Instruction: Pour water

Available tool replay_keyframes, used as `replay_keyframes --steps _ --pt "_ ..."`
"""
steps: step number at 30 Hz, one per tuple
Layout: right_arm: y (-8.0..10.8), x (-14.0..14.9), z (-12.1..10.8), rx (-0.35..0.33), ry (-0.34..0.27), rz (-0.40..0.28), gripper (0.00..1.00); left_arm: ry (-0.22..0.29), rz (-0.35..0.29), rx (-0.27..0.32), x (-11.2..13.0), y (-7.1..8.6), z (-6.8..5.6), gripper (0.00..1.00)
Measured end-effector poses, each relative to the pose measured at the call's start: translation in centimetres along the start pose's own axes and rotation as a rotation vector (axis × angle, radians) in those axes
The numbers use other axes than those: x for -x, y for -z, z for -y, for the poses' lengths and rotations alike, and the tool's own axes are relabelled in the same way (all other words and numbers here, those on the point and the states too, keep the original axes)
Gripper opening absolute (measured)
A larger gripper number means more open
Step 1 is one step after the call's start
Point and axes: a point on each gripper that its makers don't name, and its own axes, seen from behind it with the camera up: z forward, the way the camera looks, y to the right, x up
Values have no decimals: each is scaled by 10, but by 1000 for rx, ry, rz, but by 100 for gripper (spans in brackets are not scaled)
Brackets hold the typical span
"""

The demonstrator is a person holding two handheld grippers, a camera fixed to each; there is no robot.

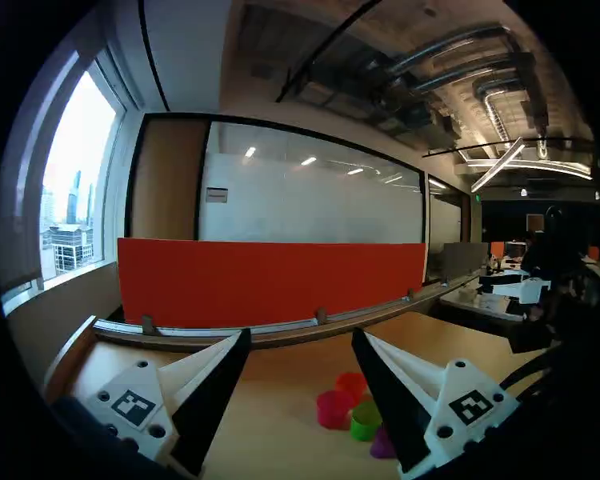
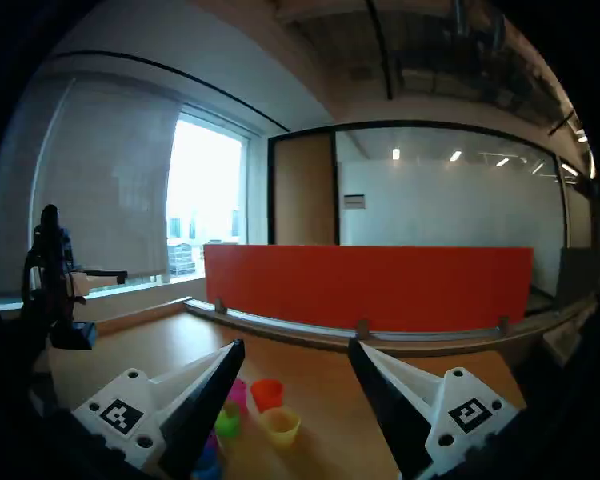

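On the near side of both views, a wooden desk [image 1: 276, 424] is spreading out under the tools. An orange partition [image 2: 380, 284] is standing along the desk's far edge. A frosted glass wall [image 1: 316, 200] is rising behind it, and a bright window [image 1: 72, 200] is glowing at far left.

The left gripper [image 1: 300, 336] is hovering above the desk, fingers spread apart, nothing between them. The right gripper [image 2: 294, 346] is hanging over the desk too, fingers wide apart, gripping nothing.

Small coloured cups are sitting empty-side up in a tight cluster on the desk, near, low in the gap between the fingers. In the left gripper view a pink cup [image 1: 332, 408] is sitting just beside a red-orange cup [image 1: 350, 384], with a green cup [image 1: 366, 420] nearer. A purple cup [image 1: 380, 444] is peeking out beside the right finger.

In the right gripper view a yellow cup [image 2: 282, 424] is sitting nearest the middle. A blue cup [image 2: 206, 462] is showing partly behind the left finger. Cup contents: cannot tell.
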Motion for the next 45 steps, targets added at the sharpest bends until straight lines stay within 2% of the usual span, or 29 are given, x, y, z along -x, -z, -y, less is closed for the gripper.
replay_keyframes --steps 6,15,21,24,32,36,45 --pt "-1 -5 25 -101 7 7 100 6 5 69 -2 1 -13 94" --pt "-4 -3 35 -132 29 17 100 -8 17 158 2 2 -33 93" --pt "-6 1 44 -159 30 39 100 -39 33 184 3 0 -37 93" --pt "-6 3 53 -197 25 53 100 -62 47 198 5 -1 -38 93" --pt "-6 12 69 -260 47 107 100 -128 92 273 17 -1 -52 93" --pt "-4 18 81 -313 63 145 100 -158 122 315 27 0 -58 93" --pt "2 25 92 -359 97 203 100 -160 177 364 42 -6 -61 93"
